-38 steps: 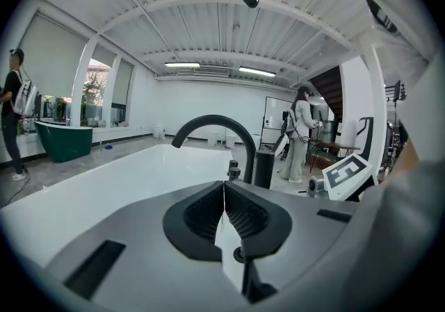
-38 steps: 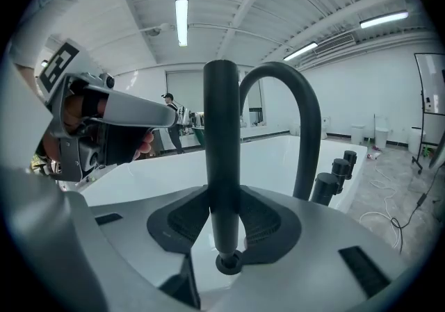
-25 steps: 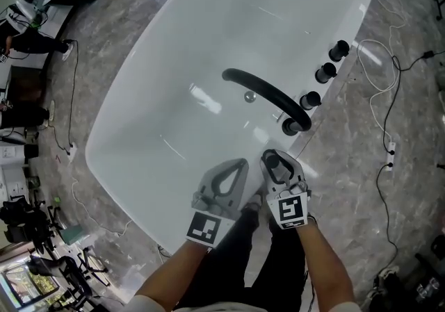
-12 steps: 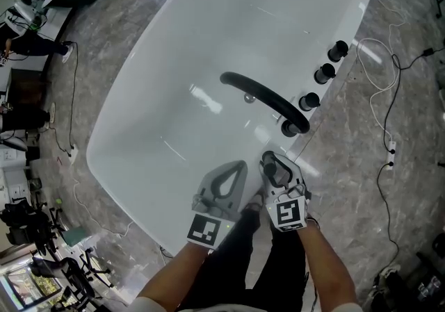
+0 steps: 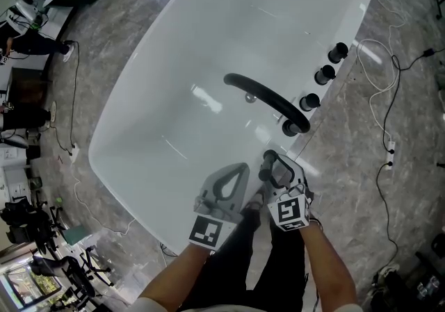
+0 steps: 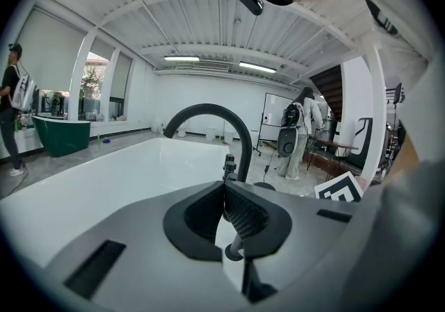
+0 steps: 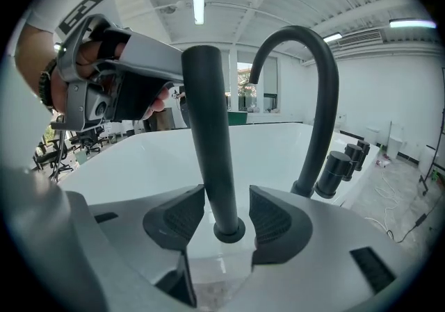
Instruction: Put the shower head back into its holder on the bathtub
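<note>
Right tool [image 7: 227, 208]: jaws just opened, now apart on either side of the black shower head [image 7: 207, 130], pads clear of it. The shower head stands upright in its holder [image 7: 229, 230] on the bathtub [image 7: 125, 159] rim. Left tool [image 6: 224, 196] is closed and empty. Shower head looks rigid and smooth, probably slippery; grip mid-shaft.

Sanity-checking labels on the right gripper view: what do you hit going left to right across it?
left gripper → shower head, standing upright → curved faucet spout → black knobs
</note>
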{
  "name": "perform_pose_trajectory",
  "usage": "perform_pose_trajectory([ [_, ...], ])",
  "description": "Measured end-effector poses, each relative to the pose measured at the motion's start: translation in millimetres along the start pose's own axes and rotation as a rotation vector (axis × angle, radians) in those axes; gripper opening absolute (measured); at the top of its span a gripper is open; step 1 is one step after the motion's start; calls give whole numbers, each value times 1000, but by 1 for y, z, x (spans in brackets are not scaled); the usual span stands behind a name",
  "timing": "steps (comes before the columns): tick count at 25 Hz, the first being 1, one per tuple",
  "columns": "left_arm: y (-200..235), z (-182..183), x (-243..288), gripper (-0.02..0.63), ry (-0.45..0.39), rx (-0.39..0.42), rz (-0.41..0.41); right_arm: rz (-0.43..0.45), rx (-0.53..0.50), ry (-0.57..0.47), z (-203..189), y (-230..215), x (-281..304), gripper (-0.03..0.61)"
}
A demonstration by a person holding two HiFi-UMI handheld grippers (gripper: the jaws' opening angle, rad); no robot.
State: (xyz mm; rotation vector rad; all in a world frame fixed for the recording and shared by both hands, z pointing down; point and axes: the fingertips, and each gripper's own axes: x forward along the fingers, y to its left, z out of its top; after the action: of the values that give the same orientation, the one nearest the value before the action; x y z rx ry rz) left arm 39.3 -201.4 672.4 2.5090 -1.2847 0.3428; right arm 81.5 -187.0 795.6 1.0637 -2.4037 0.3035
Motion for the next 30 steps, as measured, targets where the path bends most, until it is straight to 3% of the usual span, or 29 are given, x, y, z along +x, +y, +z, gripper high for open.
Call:
perform_pose_trajectory([
  [9,5,2,-6,6,3,-4,18,-14,-52,34,-4,8,8,184],
  [15,6,5,-11,6,2,-3,19,-26,138,-1,-4,-4,9,143],
  [18,6,3,-10,6,-2,-5,17,-12,168,-10,-4,-6,10,141],
  [30,2,10,-14,6,-18,-14,17,5,63,47,-6,5,9,144],
])
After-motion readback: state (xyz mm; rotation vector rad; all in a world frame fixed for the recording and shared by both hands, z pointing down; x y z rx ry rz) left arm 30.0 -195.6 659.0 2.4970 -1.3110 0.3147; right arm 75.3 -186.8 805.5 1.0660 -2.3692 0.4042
